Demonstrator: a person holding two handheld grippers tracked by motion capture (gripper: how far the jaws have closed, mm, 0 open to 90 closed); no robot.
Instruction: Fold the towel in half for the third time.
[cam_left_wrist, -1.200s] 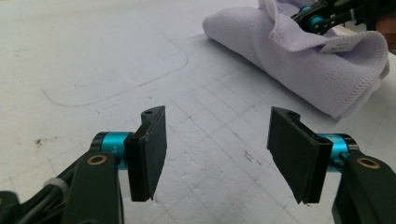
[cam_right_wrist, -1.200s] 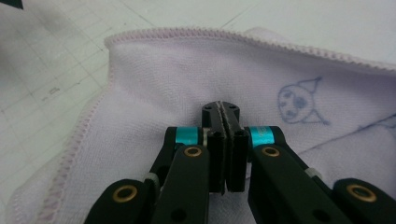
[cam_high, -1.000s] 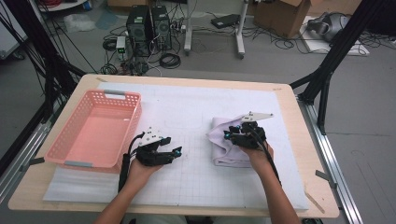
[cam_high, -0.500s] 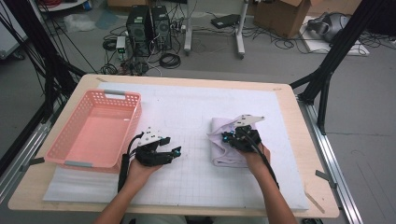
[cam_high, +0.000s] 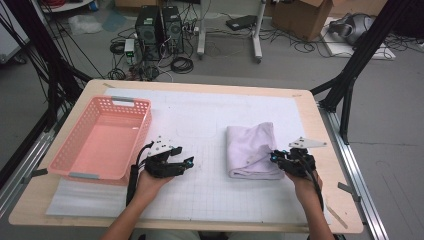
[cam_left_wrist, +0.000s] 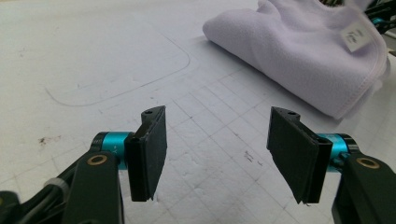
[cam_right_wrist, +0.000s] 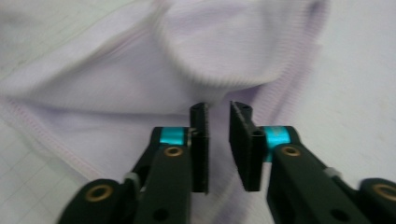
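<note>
Since a second ago the right gripper (cam_high: 291, 161) has slid from on top of the lavender towel (cam_high: 252, 150) out to its right edge, toward the right side of the tabletop (cam_high: 210, 97), and the towel now lies as a smoother folded pad than the bunched heap it was. Its jaws have just been opening a little after a pinch; they stand slightly parted over a hemmed flap, with no cloth clearly between the pads. That reads as a fold just laid down and let go, so the next step is likely another fold or a move to the pink basket (cam_high: 100, 140) at the left edge.

The left gripper (cam_high: 172, 165) has not moved: jaws wide apart, holding nothing, near the front edge beside the basket.

The towel is soft, fleecy terry with stitched hems and a small white label (writing unreadable). The basket is rigid perforated plastic; the white gridded mat (cam_left_wrist: 93, 56) under everything is matte.
</note>
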